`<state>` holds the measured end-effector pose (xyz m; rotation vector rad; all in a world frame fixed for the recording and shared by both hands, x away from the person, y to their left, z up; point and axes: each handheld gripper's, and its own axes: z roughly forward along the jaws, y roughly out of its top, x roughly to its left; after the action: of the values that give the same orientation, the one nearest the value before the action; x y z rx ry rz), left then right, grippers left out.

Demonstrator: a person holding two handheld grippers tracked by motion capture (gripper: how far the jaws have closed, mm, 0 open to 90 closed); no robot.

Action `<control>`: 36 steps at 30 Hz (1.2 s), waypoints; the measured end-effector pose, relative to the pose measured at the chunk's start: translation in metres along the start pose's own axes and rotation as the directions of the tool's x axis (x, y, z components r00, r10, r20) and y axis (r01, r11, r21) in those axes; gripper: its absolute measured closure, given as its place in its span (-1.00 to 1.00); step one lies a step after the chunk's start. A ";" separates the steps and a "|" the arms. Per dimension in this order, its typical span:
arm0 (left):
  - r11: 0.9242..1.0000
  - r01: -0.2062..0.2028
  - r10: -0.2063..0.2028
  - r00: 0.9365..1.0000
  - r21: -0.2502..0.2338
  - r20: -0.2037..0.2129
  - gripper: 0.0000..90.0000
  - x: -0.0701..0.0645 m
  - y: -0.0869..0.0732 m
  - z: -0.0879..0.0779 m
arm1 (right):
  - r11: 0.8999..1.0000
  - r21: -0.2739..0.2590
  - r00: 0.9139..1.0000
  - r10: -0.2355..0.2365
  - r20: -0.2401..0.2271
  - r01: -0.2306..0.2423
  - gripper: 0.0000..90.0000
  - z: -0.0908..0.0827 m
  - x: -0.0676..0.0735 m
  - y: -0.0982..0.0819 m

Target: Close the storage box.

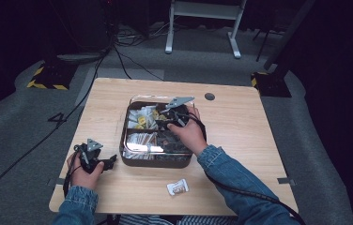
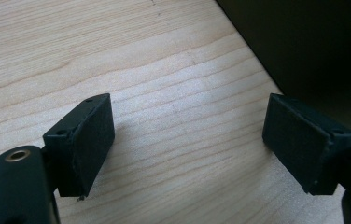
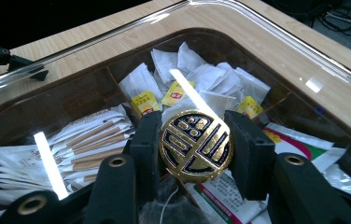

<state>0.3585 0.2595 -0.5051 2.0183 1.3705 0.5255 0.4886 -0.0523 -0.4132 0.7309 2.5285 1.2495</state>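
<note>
A round gold-and-black knob (image 3: pixel 195 146) with a raised emblem sits pinched between the two black pads of the right tongs (image 3: pixel 195 149), one pad pressed against each side of it. The knob appears to belong to a clear lid (image 3: pixel 239 14), whose curved edge shows as a bright rim arcing above the box in the right gripper view; how far the lid stands off the box I cannot tell.

Below the knob lies a dark compartment box (image 1: pixel 132 161) on the wooden tabletop (image 1: pixel 240 126). Its far compartment holds white tea bags (image 3: pixel 201 74) with yellow tags, the compartment to the left in the right gripper view holds a stack of white paper sachets with brown stripes (image 3: pixel 85 140), and a packet printed in green, red and white (image 3: pixel 225 200) lies under the tongs.

In the high view the right tongs (image 1: pixel 169 117) reach over the far part of the box, held by the right hand (image 1: pixel 191 133) in a denim sleeve.

The left tongs (image 2: pixel 187 140) rest low over bare wood just beside the box's left wall, jaws spread wide with nothing between them; the left hand (image 1: pixel 85 173) holds them near the tabletop's front left corner. A small white packet (image 1: pixel 178 187) lies alone on the tabletop in front of the box.
</note>
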 end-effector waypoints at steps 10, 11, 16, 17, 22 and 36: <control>1.000 0.000 0.000 1.000 0.000 0.000 -0.62 0.000 0.000 0.000 | 1.000 0.020 1.000 0.013 0.007 -0.014 0.31 0.015 0.005 -0.005; 1.000 0.001 -0.001 1.000 0.000 0.000 -0.62 0.000 0.000 0.000 | 1.000 0.022 1.000 0.014 0.012 -0.014 0.31 0.016 0.005 -0.006; 1.000 0.000 0.000 1.000 0.000 0.000 -0.62 0.000 0.000 0.000 | 0.999 0.037 1.000 0.014 0.020 -0.015 0.31 0.021 0.008 -0.009; 1.000 0.000 0.000 1.000 0.000 0.000 -0.62 0.000 0.000 0.000 | 0.999 0.037 1.000 0.014 0.020 -0.015 0.31 0.021 0.008 -0.009; 1.000 0.001 -0.001 1.000 0.000 0.001 -0.62 0.000 0.000 0.000 | 0.999 0.041 0.999 0.021 0.031 -0.022 0.31 0.023 0.010 -0.011; 1.000 0.003 -0.003 1.000 0.003 0.004 -0.62 0.000 0.000 0.000 | 0.999 0.043 0.999 0.027 0.022 -0.028 0.30 0.027 0.014 -0.014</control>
<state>0.3588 0.2592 -0.5050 2.0178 1.3724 0.5185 0.4831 -0.0337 -0.4411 0.7875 2.5433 1.1926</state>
